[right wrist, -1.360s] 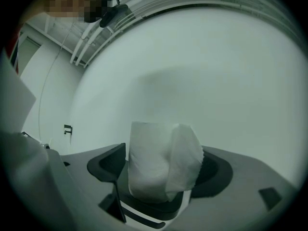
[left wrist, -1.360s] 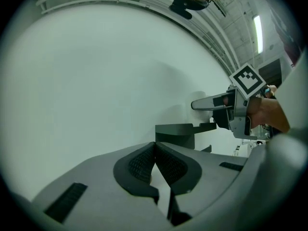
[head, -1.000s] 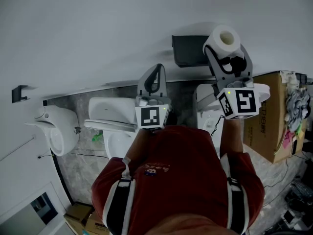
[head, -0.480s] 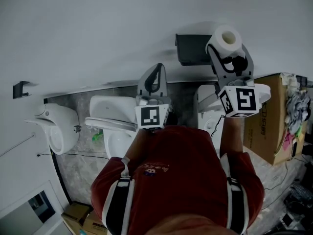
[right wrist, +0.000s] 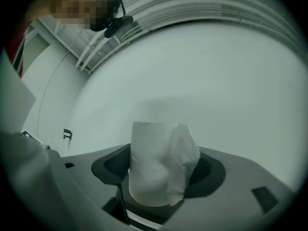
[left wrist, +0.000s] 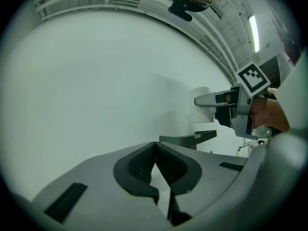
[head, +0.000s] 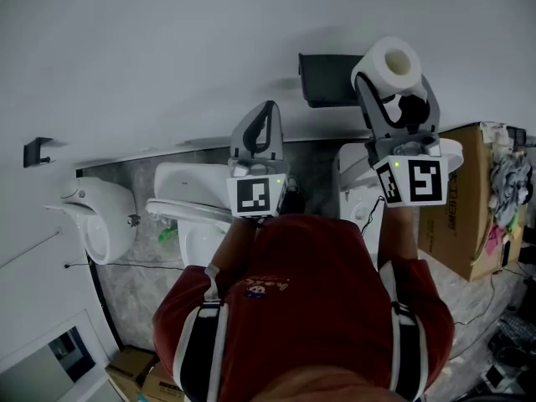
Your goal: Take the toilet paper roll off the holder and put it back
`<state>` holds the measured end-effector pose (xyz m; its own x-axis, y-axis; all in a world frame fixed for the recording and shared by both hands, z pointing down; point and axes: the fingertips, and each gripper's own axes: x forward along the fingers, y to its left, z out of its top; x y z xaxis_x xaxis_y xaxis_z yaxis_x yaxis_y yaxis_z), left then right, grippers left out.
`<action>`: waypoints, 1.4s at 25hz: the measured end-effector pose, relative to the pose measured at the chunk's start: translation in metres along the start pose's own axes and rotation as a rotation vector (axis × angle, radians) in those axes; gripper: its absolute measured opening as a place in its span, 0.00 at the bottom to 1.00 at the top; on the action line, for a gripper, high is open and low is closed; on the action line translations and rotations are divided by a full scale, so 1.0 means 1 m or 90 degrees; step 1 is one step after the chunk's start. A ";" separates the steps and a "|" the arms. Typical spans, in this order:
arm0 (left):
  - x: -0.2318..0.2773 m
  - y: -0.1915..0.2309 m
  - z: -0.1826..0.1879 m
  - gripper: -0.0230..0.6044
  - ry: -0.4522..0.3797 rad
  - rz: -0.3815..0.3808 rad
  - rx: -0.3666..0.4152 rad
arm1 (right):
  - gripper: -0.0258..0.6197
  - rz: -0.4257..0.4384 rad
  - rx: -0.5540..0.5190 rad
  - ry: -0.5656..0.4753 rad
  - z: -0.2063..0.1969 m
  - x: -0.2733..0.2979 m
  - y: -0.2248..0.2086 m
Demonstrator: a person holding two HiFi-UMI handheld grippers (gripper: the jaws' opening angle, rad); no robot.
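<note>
The white toilet paper roll [head: 392, 62] stands upright between the jaws of my right gripper [head: 388, 74], just right of the black wall holder [head: 328, 79] and off it. In the right gripper view the roll [right wrist: 156, 170] fills the gap, with a loose sheet hanging on its right side; the right gripper [right wrist: 161, 172] is shut on it, facing the bare white wall. My left gripper [head: 261, 131] points at the wall left of the holder. Its pads [left wrist: 144, 162] meet with nothing between them. From there the holder [left wrist: 190, 137] shows at the right.
Below the hands stand a white toilet [head: 180, 195] and a second one [head: 356, 182]; a urinal [head: 92, 220] is at the left. A cardboard box [head: 465, 208] with clutter sits at the right. A small black hook [head: 33, 153] is fixed on the wall.
Both grippers have risen a little toward the wall. The right one carried the roll up with it, still beside the holder.
</note>
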<state>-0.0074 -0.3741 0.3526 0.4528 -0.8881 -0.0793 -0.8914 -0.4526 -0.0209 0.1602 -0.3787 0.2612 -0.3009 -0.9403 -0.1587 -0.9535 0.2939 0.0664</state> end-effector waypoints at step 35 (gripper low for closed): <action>-0.031 -0.031 -0.011 0.06 0.017 0.028 0.028 | 0.55 0.115 0.087 0.108 -0.083 -0.075 0.065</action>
<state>0.0065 -0.3329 0.3665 0.4131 -0.9091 -0.0544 -0.9101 -0.4099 -0.0612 0.1216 -0.3037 0.3595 -0.4698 -0.8827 0.0115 -0.8817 0.4685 -0.0562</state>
